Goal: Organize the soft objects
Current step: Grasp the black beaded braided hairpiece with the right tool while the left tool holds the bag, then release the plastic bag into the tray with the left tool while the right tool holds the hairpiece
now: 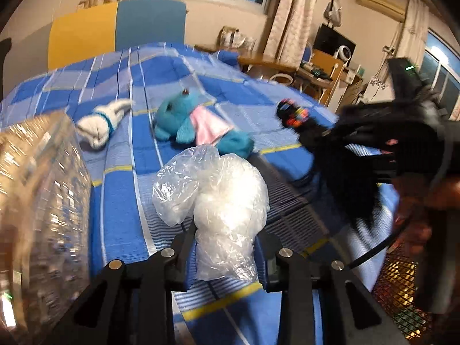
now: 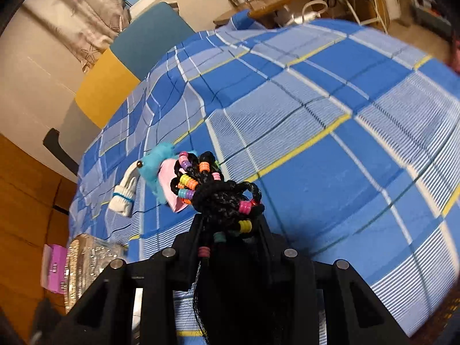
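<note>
Only left wrist view shows plastic bag (image 1: 224, 210); right gripper (image 2: 230, 224) clamps beaded braids (image 2: 218, 195).

The clear plastic container (image 1: 40, 215) is motion-blurred and cut off by the left wrist view's left edge. The blue plush toy (image 2: 155, 169) is half hidden behind the beaded black braids (image 2: 218, 198). The braids' lower strands vanish between the jaws.
</note>
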{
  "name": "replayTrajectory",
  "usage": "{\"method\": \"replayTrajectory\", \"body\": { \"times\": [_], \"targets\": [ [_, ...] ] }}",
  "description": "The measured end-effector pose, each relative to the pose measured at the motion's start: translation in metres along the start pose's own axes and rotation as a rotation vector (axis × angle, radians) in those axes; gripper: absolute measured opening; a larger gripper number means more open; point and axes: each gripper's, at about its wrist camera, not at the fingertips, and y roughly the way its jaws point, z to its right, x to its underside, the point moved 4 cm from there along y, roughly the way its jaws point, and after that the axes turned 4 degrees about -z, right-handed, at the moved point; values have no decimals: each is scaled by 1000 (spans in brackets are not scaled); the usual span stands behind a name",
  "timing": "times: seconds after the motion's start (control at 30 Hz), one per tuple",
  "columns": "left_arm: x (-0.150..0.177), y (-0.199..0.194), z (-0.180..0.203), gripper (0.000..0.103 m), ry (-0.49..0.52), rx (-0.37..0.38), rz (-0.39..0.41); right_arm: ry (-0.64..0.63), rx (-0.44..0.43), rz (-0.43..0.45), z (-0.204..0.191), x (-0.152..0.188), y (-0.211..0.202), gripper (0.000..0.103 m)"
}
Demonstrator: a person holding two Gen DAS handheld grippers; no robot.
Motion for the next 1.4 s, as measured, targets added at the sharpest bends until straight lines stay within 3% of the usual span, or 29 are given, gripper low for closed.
{"method": "replayTrajectory", "body": {
  "times": [0.13,0.33,0.57,0.9,1.2,1.4],
  "targets": [
    [-4,-27,4,32,-16,30,24,5,-54,-33,-5,3,8,35],
    [-11,-78,4,32,0,82,93,-20,-40,-39,-9,5,11,35],
    [-19,-141,-26,32,-11,73,176,-29,-19,-8,-7,2,7,35],
    [-5,-194,-140,32,-164,-76,223,-69,-10,27,-13,-1,3,35],
    [46,-190,-262,32,-361,-255,128,-62,4,48,-10,-3,0,35],
    [75,-182,-327,32,-490,-324,51,-77,22,59,-11,-3,0,35]
  ]
}}
